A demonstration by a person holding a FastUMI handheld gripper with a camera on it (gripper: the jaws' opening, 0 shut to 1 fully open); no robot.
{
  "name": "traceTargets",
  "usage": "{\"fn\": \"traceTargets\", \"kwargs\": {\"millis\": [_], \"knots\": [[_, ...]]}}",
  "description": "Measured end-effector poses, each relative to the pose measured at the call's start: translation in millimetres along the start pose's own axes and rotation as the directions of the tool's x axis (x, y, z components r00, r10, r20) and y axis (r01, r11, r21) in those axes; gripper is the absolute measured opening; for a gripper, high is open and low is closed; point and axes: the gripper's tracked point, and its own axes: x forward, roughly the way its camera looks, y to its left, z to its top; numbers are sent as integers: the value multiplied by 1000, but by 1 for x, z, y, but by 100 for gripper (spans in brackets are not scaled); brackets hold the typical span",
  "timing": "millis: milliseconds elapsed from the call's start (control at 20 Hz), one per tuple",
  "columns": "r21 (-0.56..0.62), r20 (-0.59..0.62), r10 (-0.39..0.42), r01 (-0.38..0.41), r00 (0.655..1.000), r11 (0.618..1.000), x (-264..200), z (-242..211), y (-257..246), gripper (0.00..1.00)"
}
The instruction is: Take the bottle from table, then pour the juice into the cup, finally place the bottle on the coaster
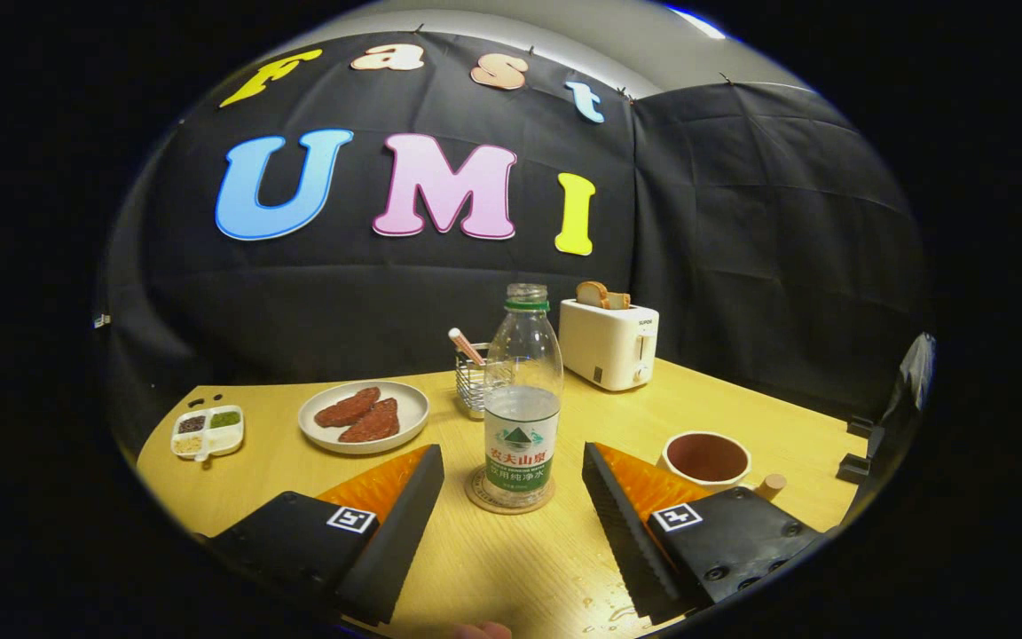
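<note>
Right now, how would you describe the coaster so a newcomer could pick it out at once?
Start at the white toaster at the back of the wooden table, then come forward to the clear bottle standing just ahead of the open gripper. The coaster is the thin round disc under that bottle, flat and pale, unlike the deep cup beside it.

Gripper [513, 484]: two wedge-shaped fingers [391, 524], broad at base, tapering forward. Inner faces ribbed with fine parallel ridges. Each finger mounted on blocky housing bearing one small square black-and-white marker [351, 519] on top. Right-hand housing shows several round recessed screws [724, 572] along lower edge. Jaws parted wide.
</note>
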Motion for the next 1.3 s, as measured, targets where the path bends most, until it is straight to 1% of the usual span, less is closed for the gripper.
{"fn": "traceTargets", "kwargs": {"millis": [200,450,600,950,1150,1300], "knots": [[17,21,90,-90,996,996,-35,23,11,97],[17,57,185,-186,981,982,-74,62,7,97],[16,73,217,-218,974,976,-92,84,-5,97],[23,94,286,-290,953,957,-117,117,-30,96],[28,102,331,-335,938,942,-126,128,-35,96],[26,99,351,-355,931,934,-131,130,-41,96]]}}
